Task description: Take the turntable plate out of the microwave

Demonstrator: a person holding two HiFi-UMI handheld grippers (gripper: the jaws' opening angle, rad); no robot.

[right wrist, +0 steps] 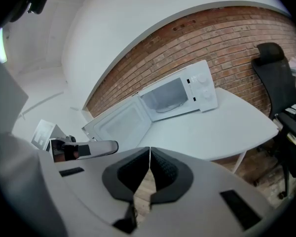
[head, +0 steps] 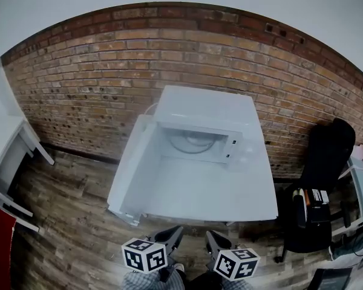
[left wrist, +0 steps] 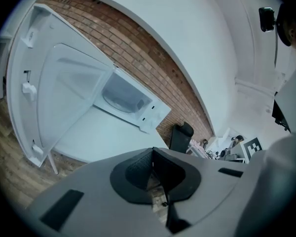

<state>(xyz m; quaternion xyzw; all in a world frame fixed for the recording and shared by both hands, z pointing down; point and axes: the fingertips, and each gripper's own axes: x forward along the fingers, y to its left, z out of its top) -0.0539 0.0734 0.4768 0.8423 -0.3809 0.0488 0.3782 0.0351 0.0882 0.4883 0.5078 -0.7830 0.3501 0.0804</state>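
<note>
- My left gripper (left wrist: 153,154): jaws closed pad to pad, nothing between them, only floor shows below.
- My right gripper (right wrist: 149,152): jaws also closed and empty.
- In the head view both grippers sit side by side, near each other, short of the worktop's (head: 218,192) near edge and over the wood floor (head: 66,222). Neither touches anything.
- Ahead of the jaws I see bare white worktop from its near edge up to the microwave (head: 206,110), so the middle lane is open.
- The microwave stands at the far edge of the worktop, against the brick wall (head: 109,71).
- Its door (head: 128,168) is swung wide open to the left and runs along the worktop's left side. That edge bounds the lane on my left.
- The turntable plate (head: 192,142) lies flat inside the open cavity, well apart from both grippers.
- The control panel side of the microwave is on the right, with bare worktop in front of it.
- A black chair (head: 323,156) stands off the worktop's right edge, by the wall.
- Count: two grippers, one microwave, one door, one turntable plate, one worktop, one black chair.
</note>
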